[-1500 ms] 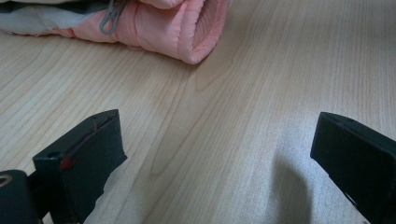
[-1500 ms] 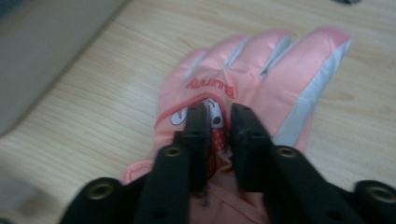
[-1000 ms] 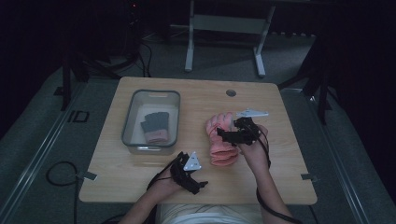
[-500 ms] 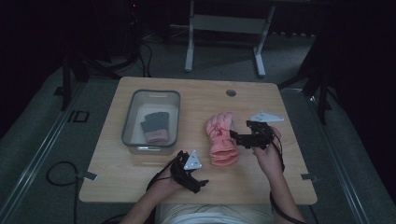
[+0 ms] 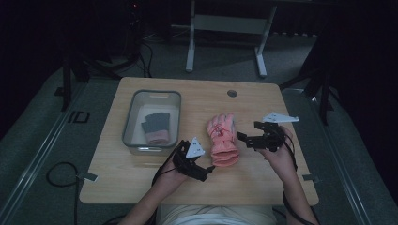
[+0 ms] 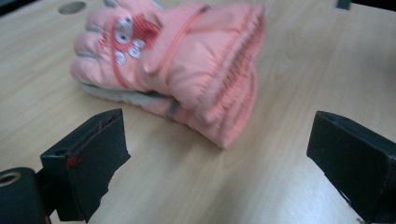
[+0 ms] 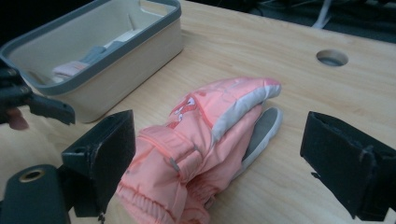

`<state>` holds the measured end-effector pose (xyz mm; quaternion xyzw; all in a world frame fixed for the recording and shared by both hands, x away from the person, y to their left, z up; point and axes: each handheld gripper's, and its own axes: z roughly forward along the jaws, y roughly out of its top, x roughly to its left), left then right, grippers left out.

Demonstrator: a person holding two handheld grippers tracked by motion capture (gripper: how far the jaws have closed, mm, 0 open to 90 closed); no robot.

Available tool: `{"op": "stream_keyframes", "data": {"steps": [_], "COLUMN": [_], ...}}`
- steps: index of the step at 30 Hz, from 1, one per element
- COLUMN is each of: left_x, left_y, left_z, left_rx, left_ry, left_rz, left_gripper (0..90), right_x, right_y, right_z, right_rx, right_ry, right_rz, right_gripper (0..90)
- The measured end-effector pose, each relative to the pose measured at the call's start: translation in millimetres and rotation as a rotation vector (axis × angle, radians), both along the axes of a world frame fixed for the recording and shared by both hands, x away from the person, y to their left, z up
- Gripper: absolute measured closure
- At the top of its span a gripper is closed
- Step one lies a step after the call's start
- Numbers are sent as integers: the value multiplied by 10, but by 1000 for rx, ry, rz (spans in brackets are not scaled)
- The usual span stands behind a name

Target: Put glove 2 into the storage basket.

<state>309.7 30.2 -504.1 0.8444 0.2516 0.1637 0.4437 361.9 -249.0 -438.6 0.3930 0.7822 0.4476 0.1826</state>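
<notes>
Right now my pink glove (image 5: 223,139) lies cuff toward me between both gaping grippers; left gripper (image 5: 210,169) nearer the cuff, right gripper (image 5: 240,136) beside it.

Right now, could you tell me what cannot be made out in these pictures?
- Pink gloves: high view too dim to show one or two; left gripper view blurred.
- Dark glove in the bin: pattern too small; bin wall hides most in right gripper view.
- Left gripper: jaw gap too small from above.
</notes>
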Motion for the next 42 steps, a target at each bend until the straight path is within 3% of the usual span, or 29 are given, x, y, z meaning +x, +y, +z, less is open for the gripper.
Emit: {"op": "stream_keyframes", "data": {"steps": [2,6,8,10,16,18,20,22,23,24,28,30,34,36,39,42], "left_x": [54,176,252,334,618,708,778,803,867,891,941,964,1007,1019,1034,1131], "left_y": [-16,-59,-96,-132,-252,-287,-318,-326,-345,-350,-353,-345,-347,-376,-390,-381], "left_z": [48,137,190,246,381,414,435,439,429,418,370,338,270,228,167,46], "left_rx": [-8,-30,-16,-7,-37,-12,24,32,31,26,18,10,13,33,27,-1], "left_ry": [-3,19,17,15,43,45,26,27,46,59,78,94,135,152,170,262], "left_rz": [4,17,19,24,58,82,101,107,129,143,178,188,205,201,224,225], "left_gripper": [45,48,50,50,52,50,36,38,38,47,53,53,60,69,133,136], "right_x": [1,51,105,153,310,380,431,469,492,551,605,593,538,539,552,588], "right_y": [38,72,85,91,118,155,221,281,315,412,509,514,378,275,176,102], "right_z": [-10,-47,-77,-95,-102,-84,-75,-80,-90,-157,-322,-415,-543,-600,-673,-707], "right_rx": [-11,-33,-54,-67,-84,-79,-92,-108,-113,-106,-116,-155,-164,-182,-226,-202], "right_ry": [1,-1,3,-1,-7,13,28,26,30,39,71,77,118,146,165,192], "right_rz": [29,26,15,4,-10,-12,-4,-1,5,-2,-15,-24,-38,-45,-38,-28], "right_gripper": [101,255,366,420,565,721,753,754,747,704,599,571,506,486,481,472]}}
